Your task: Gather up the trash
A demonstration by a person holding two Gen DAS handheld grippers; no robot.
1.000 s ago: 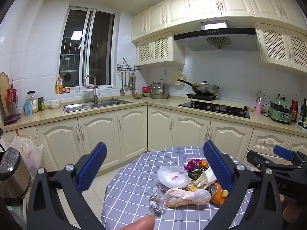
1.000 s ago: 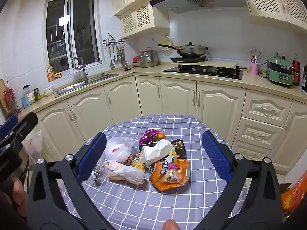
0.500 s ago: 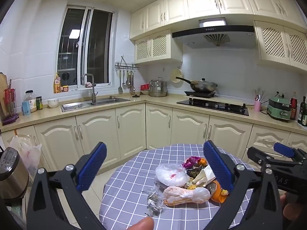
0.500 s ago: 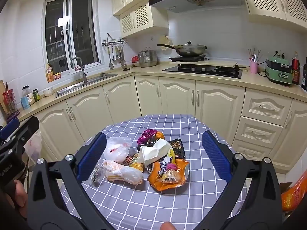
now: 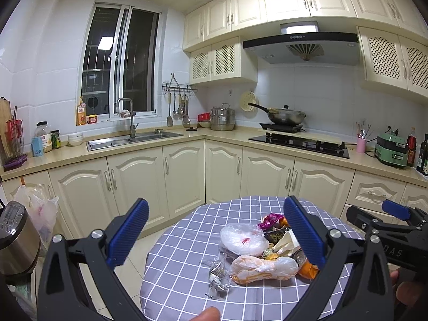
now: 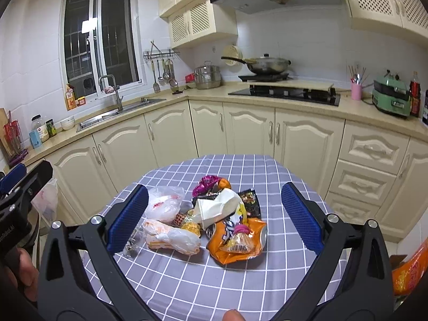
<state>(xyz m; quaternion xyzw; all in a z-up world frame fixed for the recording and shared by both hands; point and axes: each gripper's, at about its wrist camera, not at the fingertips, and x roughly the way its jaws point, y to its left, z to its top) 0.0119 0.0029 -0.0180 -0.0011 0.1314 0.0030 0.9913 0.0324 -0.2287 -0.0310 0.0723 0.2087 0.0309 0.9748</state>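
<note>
A heap of trash lies on a round table with a grey checked cloth (image 6: 240, 275): a clear plastic bag (image 6: 164, 203), a white and orange bag (image 6: 171, 236), an orange snack packet (image 6: 236, 244), crumpled white paper (image 6: 216, 207), a purple wrapper (image 6: 207, 183) and a small foil wrapper (image 5: 218, 272). My left gripper (image 5: 216, 232) is open and empty, held above the table's left side. My right gripper (image 6: 212, 218) is open and empty, above the heap. The right gripper also shows in the left wrist view (image 5: 385, 230).
Cream kitchen cabinets (image 6: 248, 128) run behind the table, with a sink (image 5: 128, 139) and a hob (image 5: 299, 143) on the counter. A plastic bag (image 5: 37, 208) hangs on a cabinet at left beside a steel appliance (image 5: 16, 238). An orange bag (image 6: 409, 270) sits at the right edge.
Both grippers have drifted slightly; the heap sits a little lower and nearer in the right wrist view. Both stay open and nothing has been picked up.
</note>
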